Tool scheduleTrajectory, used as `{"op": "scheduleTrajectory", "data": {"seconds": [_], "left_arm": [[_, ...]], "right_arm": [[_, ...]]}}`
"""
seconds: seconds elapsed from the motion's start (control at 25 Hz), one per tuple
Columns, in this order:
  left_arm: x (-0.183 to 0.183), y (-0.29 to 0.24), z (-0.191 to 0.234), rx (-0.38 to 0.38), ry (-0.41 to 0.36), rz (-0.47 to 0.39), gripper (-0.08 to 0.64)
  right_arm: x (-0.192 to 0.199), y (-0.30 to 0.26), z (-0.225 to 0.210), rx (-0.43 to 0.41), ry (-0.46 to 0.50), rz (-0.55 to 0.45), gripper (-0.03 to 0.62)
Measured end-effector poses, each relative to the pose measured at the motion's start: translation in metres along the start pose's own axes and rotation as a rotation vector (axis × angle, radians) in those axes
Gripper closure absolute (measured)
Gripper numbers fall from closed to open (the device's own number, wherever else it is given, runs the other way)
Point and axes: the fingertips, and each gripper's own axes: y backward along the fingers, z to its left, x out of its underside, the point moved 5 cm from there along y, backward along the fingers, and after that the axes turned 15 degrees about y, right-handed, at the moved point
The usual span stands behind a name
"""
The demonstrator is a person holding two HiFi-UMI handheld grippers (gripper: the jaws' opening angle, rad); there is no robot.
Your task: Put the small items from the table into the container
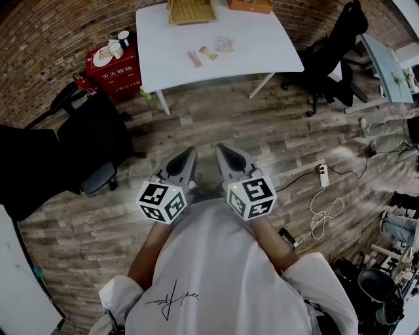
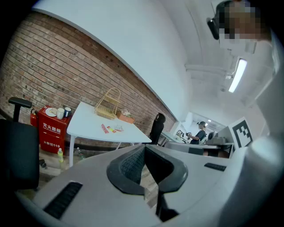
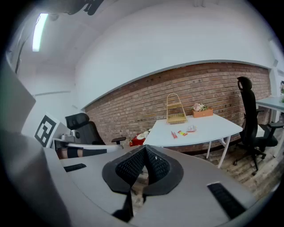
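While I stand back from the white tabletop, both of my tools are closed and empty. My left hand-held gripper has its jaws pressed together with nothing between them, and my right hand-held gripper is the same. I hold them side by side, close to my body, over the wooden floor, pointing toward the tabletop and tipped slightly downward.

The small items lie well ahead of me near the middle of the tabletop. They are a red packet, a yellow and orange packet just beside it, and a clear wrapped piece near those two. The wicker basket stands at the far edge by the brick wall, with an orange planter box near it on the right. A red cabinet sits on the floor left of the tabletop, and a black office chair stands at my left.
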Motion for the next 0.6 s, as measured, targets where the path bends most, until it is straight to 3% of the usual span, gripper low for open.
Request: {"op": "scheduleTrajectory", "data": {"seconds": [0.44,0.6], "left_arm": [[0.009,0.009,0.000,-0.008,0.026,0.049,0.554],[0.013,0.013,0.002,-0.019,0.042,0.053,0.554]], "right_arm": [[0.004,0.019,0.016,0.021,0.001,0.017,0.572],[0.008,0.019,0.019,0.007,-0.040,0.024,0.572]]}}
